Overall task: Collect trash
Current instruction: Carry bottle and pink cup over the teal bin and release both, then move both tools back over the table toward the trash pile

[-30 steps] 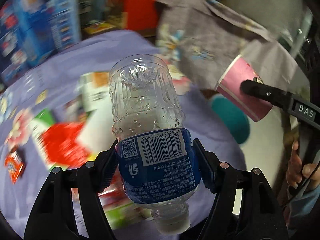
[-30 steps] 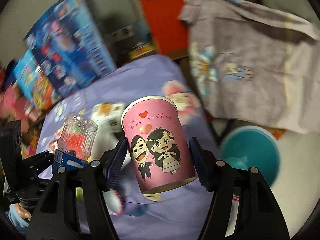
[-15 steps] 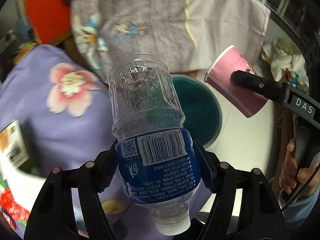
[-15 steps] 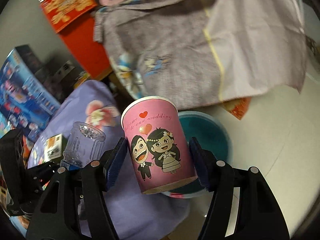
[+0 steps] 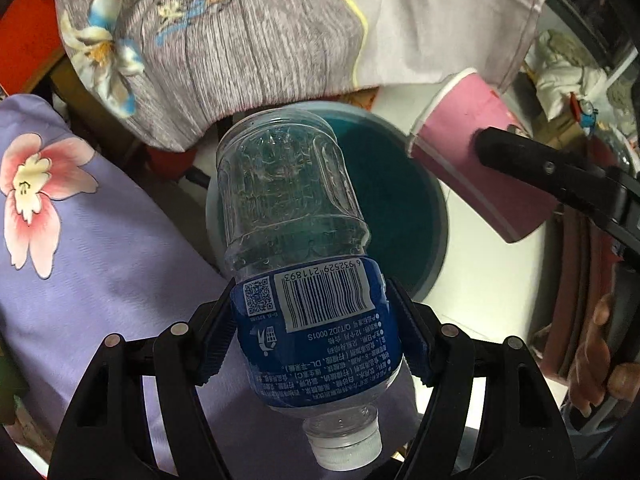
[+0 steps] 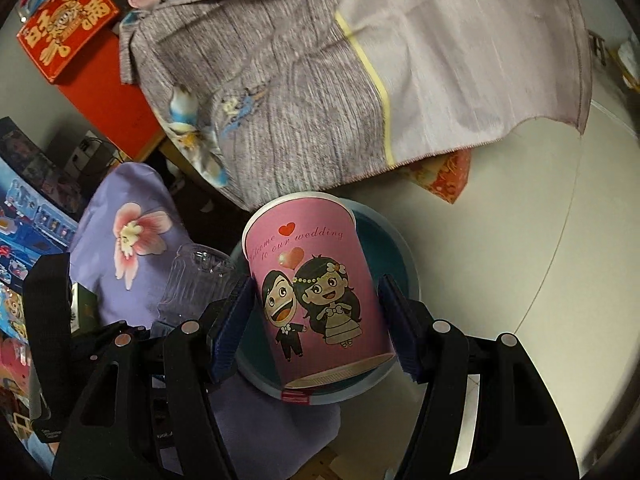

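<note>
Left wrist: teal bin (image 5: 436, 216) interior bare; bottle (image 5: 304, 264) empty.

A: Where does the bottle (image 5: 296, 216) sit?
B: Between the left gripper's (image 5: 310, 322) jaws, cap nearest the camera, above the bin (image 5: 434, 208).
A: And the cup (image 6: 316, 300)?
B: Right of the bottle, over the same bin; draped cloth (image 6: 320, 80) behind.

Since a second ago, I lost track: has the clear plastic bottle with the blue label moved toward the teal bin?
Yes. The clear plastic bottle, then over the purple flowered cloth, now hangs over the teal bin.
</note>
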A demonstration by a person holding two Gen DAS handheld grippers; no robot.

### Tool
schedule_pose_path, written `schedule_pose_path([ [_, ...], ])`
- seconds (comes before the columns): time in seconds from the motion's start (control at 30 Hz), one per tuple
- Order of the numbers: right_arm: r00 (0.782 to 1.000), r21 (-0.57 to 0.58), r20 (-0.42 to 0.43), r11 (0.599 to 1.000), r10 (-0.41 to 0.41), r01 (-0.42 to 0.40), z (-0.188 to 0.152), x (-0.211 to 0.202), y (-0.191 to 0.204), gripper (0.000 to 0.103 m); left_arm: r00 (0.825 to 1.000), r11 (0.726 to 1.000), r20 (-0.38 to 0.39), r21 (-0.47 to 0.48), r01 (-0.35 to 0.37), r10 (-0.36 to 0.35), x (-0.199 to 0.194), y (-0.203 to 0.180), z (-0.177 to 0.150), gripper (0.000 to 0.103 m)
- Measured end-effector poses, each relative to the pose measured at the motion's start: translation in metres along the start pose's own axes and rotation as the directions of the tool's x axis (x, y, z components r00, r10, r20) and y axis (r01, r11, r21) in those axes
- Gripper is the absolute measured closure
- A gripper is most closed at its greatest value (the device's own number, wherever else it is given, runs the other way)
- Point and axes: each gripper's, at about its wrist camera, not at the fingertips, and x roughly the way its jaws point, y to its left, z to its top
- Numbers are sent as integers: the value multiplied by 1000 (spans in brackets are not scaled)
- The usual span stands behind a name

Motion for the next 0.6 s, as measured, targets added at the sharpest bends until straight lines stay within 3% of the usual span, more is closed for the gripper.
schedule_pose_path([
  [0.17, 1000, 9, -28, 1000, -10, 10, -2, 13, -3, 41, 1000, 1000, -6, -25, -2, 2, 5, 10, 1, 24],
  [0.6, 996, -1, -91, 1000, -6, 6, -4, 39, 8, 41, 999, 998, 45, -54, -26, 28, -12, 30, -14, 21],
])
